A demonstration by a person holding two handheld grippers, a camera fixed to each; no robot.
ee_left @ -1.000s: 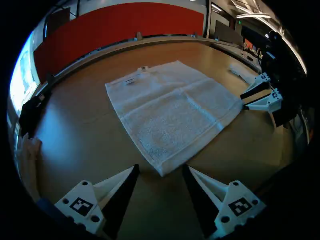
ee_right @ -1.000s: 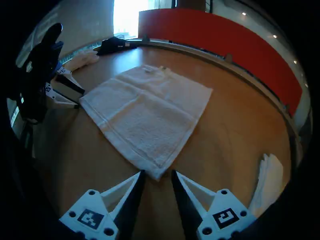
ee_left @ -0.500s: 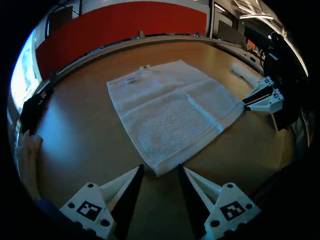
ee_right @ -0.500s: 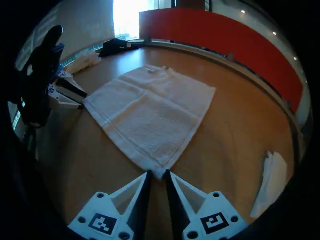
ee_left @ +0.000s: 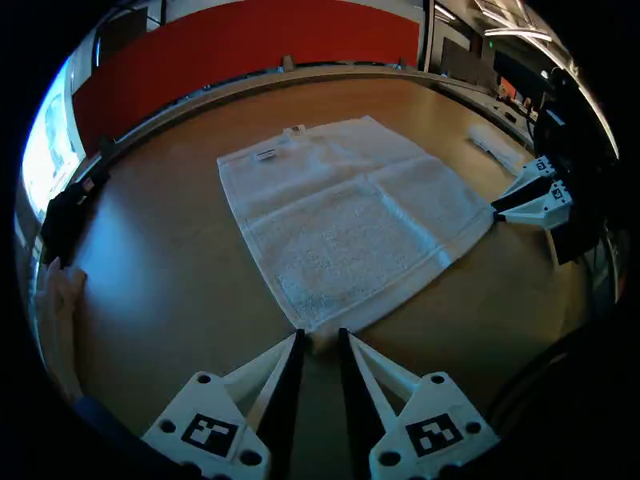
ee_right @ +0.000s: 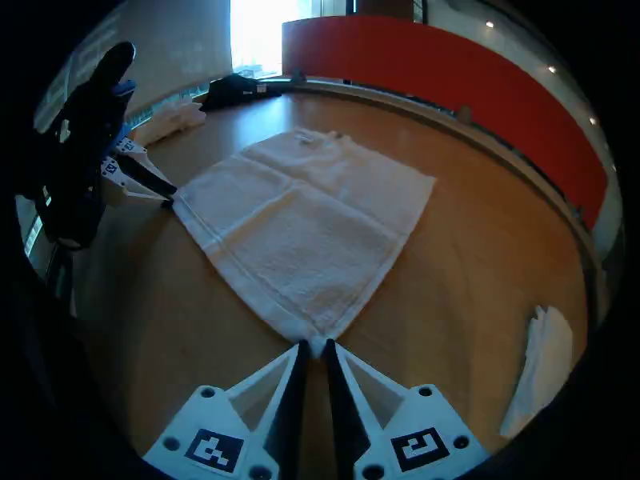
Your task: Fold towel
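Right gripper (ee_right: pixel 315 346): fingers squeezed to a sliver, biting the near corner of the white towel (ee_right: pixel 304 216)!
Left gripper (ee_left: pixel 321 338): narrow gap around another corner; can't tell if it's pressing.
Towel position: flat on the wooden table (ee_right: pixel 472 264), spreading toward 12 o'clock.

The right gripper (ee_right: pixel 315 352) pinches the near corner of the towel (ee_right: pixel 308 216), which lies flat on the table (ee_right: pixel 472 264). The left gripper (ee_right: pixel 166 198) grips its left corner — a white cloth (ee_right: pixel 548 360) lies well apart, right.
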